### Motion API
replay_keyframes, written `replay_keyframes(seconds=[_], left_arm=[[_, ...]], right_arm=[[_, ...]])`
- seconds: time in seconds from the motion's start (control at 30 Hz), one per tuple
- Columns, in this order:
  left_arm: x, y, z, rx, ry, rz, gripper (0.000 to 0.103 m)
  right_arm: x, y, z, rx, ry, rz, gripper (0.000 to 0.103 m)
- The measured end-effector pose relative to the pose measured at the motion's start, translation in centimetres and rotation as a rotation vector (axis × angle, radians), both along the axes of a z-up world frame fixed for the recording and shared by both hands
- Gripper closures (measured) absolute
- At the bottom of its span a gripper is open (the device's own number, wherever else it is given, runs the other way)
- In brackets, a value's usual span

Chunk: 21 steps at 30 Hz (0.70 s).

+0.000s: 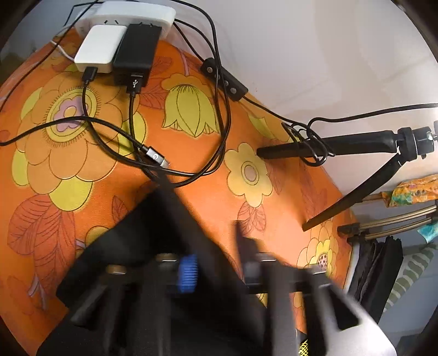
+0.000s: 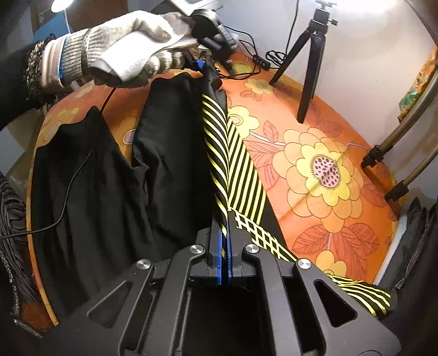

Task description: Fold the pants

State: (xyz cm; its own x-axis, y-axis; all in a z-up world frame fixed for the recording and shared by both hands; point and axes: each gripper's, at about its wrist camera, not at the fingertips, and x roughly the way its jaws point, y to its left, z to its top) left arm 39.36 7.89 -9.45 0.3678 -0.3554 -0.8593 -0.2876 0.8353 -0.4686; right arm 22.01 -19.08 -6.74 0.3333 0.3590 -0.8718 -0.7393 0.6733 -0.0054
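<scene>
The black pants (image 2: 169,153) with a yellow-striped side band (image 2: 232,153) lie on the orange floral tablecloth (image 2: 328,131), with the band pulled taut between both grippers. My right gripper (image 2: 225,246) is shut on the striped band at the near end. At the far end a gloved hand (image 2: 131,46) holds my left gripper (image 2: 205,69), shut on the pants' other end. In the left wrist view that gripper (image 1: 202,241) is blurred, black pants cloth (image 1: 131,241) bunched around its fingers and a blue pad (image 1: 187,273) showing.
A white power strip (image 1: 131,13) with two chargers and loose black cables (image 1: 219,123) lies on the cloth at the far side. A small black tripod (image 2: 314,54) stands on the table near the wall. Metal rack legs (image 2: 405,137) stand beyond the table's right edge.
</scene>
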Motion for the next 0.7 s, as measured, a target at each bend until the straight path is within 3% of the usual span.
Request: replay_keyframes(seconds=[0.23, 0.5, 0.7], left_arm=[[-2.0, 1.2, 1.8, -0.004, -0.091, 0.003, 0.1], [-6.6, 3.3, 6.7, -0.024, -0.206, 0.017, 0.101], [-10.4, 5.6, 7.9, -0.024, -0.22, 0.036, 0.101]], right_arm=[[0.1, -1.0, 1.1, 0.001, -0.027, -0.063, 0.1], [-2.5, -0.3, 3.8, -0.018, -0.089, -0.061, 0.1], [-5.6, 0.4, 5.1, -0.022, -0.098, -0.051, 0.1]])
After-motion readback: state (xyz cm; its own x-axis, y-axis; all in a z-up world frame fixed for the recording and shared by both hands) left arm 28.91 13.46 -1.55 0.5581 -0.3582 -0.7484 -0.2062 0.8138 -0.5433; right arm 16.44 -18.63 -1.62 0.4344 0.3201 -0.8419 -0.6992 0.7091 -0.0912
